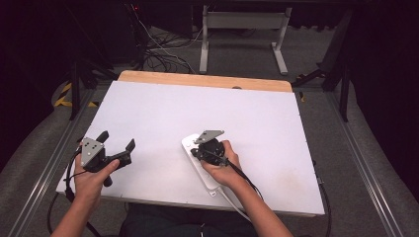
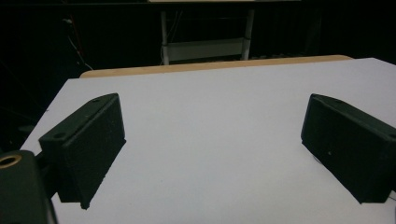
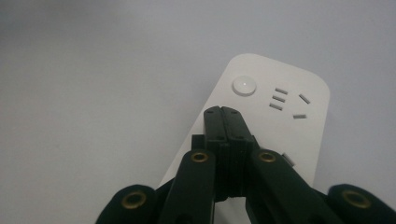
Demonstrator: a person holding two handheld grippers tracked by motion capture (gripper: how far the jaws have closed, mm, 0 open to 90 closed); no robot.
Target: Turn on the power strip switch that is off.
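Flat white plastic power strip [image 3: 280, 107] w/ round button lay near the front edge of the white table top [image 1: 207, 106], centre-right. Right gripper [image 3: 222, 112] hung just above it, jaws pressed together, holding nothing. Left gripper [image 1: 117, 143] sat well apart at front-left, jaws spread wide.

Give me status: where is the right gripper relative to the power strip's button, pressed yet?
Done: right gripper has its jaws shut together and sits over the white power strip on the table. In hand: its tip lies just short of the round button, not on it. Left: reaching the button; whether it has been pressed can't be told. Left gripper is open, holding nothing.
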